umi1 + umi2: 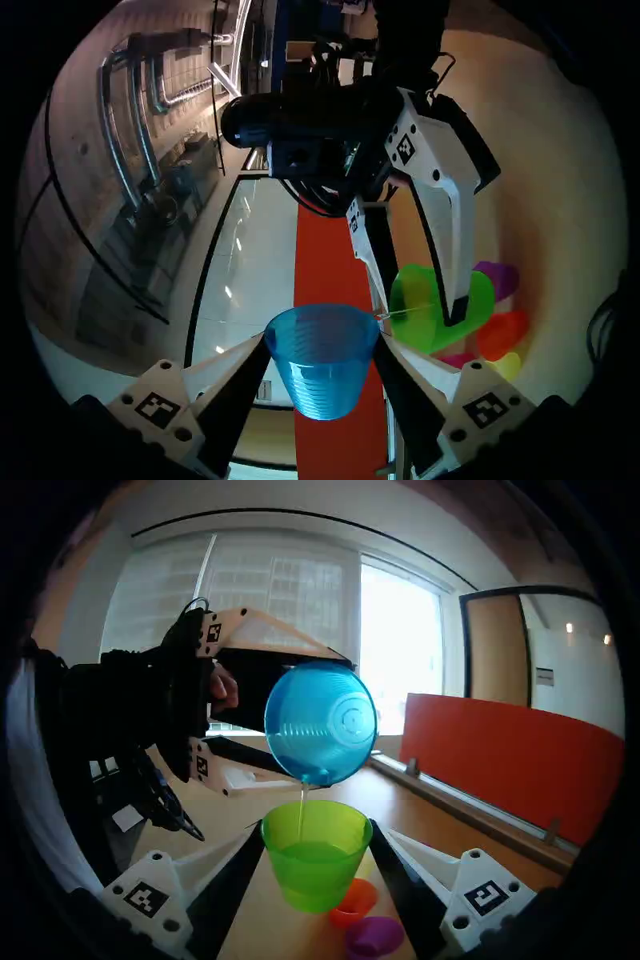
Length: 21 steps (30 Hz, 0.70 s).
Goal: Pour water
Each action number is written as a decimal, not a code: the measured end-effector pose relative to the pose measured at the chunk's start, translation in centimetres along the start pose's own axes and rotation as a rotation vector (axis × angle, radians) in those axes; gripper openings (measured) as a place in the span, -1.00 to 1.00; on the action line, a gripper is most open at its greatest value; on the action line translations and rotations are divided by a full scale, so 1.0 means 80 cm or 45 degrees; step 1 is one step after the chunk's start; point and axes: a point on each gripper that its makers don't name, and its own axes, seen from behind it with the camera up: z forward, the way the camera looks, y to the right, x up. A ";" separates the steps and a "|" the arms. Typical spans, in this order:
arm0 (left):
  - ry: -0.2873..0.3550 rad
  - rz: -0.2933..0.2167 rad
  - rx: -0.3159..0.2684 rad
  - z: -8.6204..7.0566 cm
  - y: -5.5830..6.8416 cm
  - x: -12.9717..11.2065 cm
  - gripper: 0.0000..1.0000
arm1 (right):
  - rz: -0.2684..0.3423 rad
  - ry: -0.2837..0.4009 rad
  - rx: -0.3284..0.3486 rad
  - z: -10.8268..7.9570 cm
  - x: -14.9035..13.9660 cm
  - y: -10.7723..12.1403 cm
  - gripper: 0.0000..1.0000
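Note:
My left gripper (pixel 324 360) is shut on a blue translucent cup (pixel 322 358), tipped over on its side. In the right gripper view the same blue cup (pixel 321 722) hangs above a green cup (pixel 315 852), and a thin stream of water (pixel 302 808) runs from its rim into the green one. My right gripper (pixel 316 856) is shut on the green cup, which stands upright with water in its lower part. In the left gripper view the right gripper (pixel 416 300) holds the green cup (pixel 424 308) just beyond the blue one.
A wooden table (pixel 448 816) lies below, with an orange cup (pixel 353 902) and a purple cup (pixel 373 937) on it under the green cup. An orange-red divider panel (pixel 512 760) runs along the table's far side. A person's sleeve (pixel 112 704) holds the left gripper.

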 end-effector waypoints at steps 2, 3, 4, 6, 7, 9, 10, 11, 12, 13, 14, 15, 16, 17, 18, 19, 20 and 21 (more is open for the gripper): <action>0.000 0.002 0.000 -0.001 0.001 0.001 0.73 | -0.002 0.000 -0.001 0.000 0.000 0.000 0.87; 0.000 0.003 0.001 -0.001 0.001 0.001 0.73 | -0.002 0.000 -0.002 -0.001 0.000 0.000 0.88; 0.000 0.003 0.001 -0.002 0.001 0.002 0.73 | -0.002 0.000 -0.003 -0.001 0.000 0.001 0.88; 0.000 0.004 0.001 -0.002 0.001 0.002 0.73 | -0.001 -0.001 -0.004 -0.001 0.000 0.001 0.88; 0.001 0.004 0.001 -0.002 0.001 0.003 0.73 | -0.001 -0.001 -0.004 -0.001 0.000 0.001 0.87; 0.001 0.003 0.001 -0.003 0.001 0.004 0.73 | -0.001 0.000 -0.004 -0.001 0.000 0.001 0.88; 0.002 0.003 0.001 -0.003 0.001 0.004 0.73 | -0.001 0.001 -0.004 -0.001 0.000 0.002 0.88; 0.002 0.003 0.001 -0.003 0.001 0.005 0.73 | -0.001 0.001 -0.005 -0.001 0.000 0.002 0.88; 0.002 0.003 0.000 -0.003 0.001 0.005 0.73 | -0.001 0.002 -0.005 -0.001 0.000 0.002 0.88; 0.002 0.003 0.000 -0.004 0.001 0.005 0.73 | -0.001 0.001 -0.006 -0.001 0.000 0.002 0.87; 0.003 0.003 0.000 -0.004 0.001 0.005 0.73 | -0.001 0.001 -0.006 -0.001 0.000 0.002 0.87; 0.003 0.003 0.000 -0.004 0.001 0.005 0.73 | -0.001 0.001 -0.007 -0.001 0.000 0.003 0.87; 0.003 0.003 0.001 -0.004 0.000 0.005 0.73 | -0.002 0.001 -0.007 -0.001 0.000 0.002 0.87; 0.003 0.004 0.002 -0.004 -0.001 0.005 0.73 | -0.002 0.001 -0.007 -0.001 0.000 0.002 0.88; 0.003 0.004 0.002 -0.003 -0.001 0.005 0.73 | -0.002 0.001 -0.007 -0.001 0.000 0.002 0.88; 0.003 0.004 0.003 -0.003 -0.002 0.004 0.73 | -0.002 0.001 -0.007 -0.001 0.000 0.002 0.88; 0.003 0.004 0.003 -0.002 -0.003 0.003 0.73 | -0.002 0.002 -0.007 -0.001 0.000 0.002 0.88; 0.002 0.004 0.003 -0.002 -0.003 0.002 0.73 | -0.001 0.002 -0.007 -0.001 0.000 0.002 0.88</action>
